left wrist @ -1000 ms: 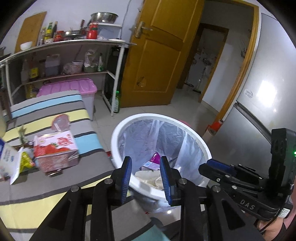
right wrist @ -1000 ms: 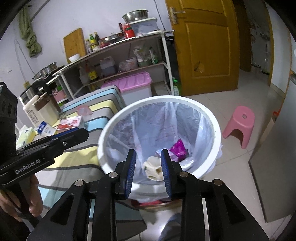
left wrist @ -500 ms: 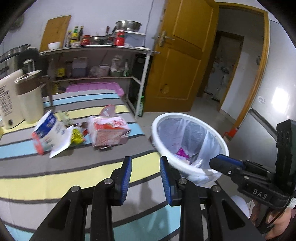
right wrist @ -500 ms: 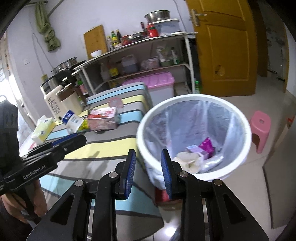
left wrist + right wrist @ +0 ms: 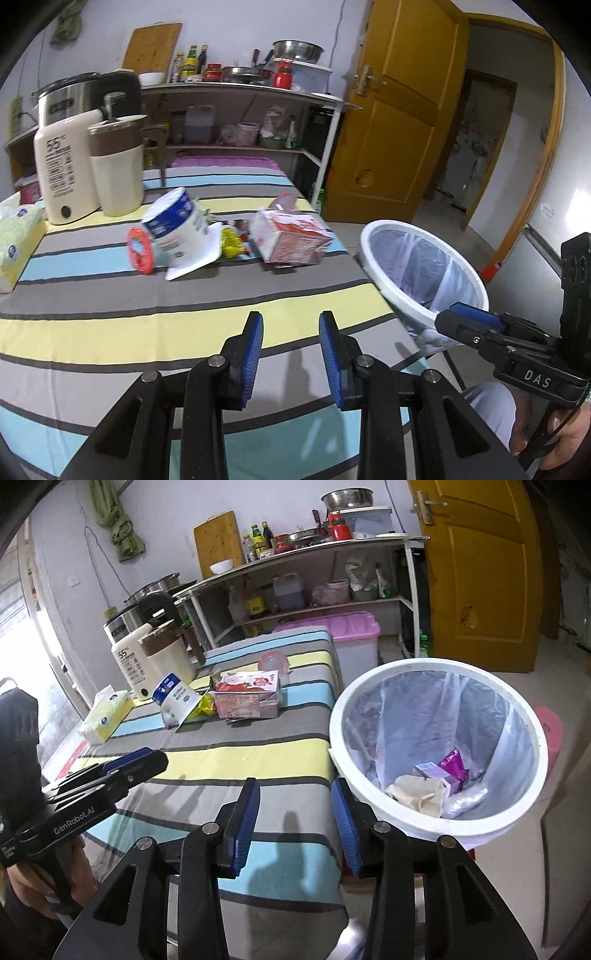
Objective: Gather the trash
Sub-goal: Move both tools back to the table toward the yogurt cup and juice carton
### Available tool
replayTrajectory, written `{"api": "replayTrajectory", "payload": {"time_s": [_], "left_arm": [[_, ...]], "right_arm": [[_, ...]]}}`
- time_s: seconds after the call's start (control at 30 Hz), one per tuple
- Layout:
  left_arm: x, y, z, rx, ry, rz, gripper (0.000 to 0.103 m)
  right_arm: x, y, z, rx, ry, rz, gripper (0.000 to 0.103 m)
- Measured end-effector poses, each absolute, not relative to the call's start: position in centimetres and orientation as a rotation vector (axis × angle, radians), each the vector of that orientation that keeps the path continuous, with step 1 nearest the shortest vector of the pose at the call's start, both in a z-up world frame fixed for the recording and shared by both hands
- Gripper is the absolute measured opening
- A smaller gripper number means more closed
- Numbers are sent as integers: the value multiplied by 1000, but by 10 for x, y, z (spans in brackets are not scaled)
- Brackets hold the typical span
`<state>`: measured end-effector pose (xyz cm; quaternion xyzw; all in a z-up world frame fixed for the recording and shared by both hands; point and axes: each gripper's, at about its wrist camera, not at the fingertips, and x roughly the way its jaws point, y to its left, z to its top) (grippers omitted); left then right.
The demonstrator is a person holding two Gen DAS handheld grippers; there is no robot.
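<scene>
You had both grippers hanging over the near end of the striped tablecloth [image 5: 110, 332], neither holding anything. Your left gripper [image 5: 291, 358] showed a narrow empty gap between its blue pads, while the jaws of your right gripper [image 5: 294, 823] were opening, with nothing between them. The remaining trash lay in a cluster at centre-left of the left wrist view: a pink strawberry carton [image 5: 291, 240] on its side, a blue-and-white pouch [image 5: 177, 230] with a red end just left of it, and a small yellow wrapper [image 5: 232, 242] wedged between the two. The white bin [image 5: 436, 753], lined with a clear bag, stood at the table's edge on the right, already holding a few scraps. The carton looked empty and light, its walls likely to crush, so you would have done best to pinch it gently across the narrow faces. The pouch looked soft and slick; a crumpled fold near its edge seemed the surest hold.
</scene>
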<state>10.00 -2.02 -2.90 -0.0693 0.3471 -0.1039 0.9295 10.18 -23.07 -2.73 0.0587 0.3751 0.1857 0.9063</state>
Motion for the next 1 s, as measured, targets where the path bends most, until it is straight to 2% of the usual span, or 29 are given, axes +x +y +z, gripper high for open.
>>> {"api": "replayTrajectory", "payload": {"time_s": [0.13,0.27,0.4,0.63,1.0], "left_arm": [[102,-6,-26,-160,701,-176,43],[109,11,-20,-178,681,-139,48],[121,28,-13,-185,663,-104,53],[158,54,-5,-193,648,-71,64],[213,66,-26,-230,721,-82,67]], "right_arm": [[105,-224,-28,113,777,396,46],[112,-214,-25,94,772,409,47],[122,-203,-24,84,769,427,57],[143,-181,-22,69,764,449,58],[173,-165,-23,69,765,451,58]]}}
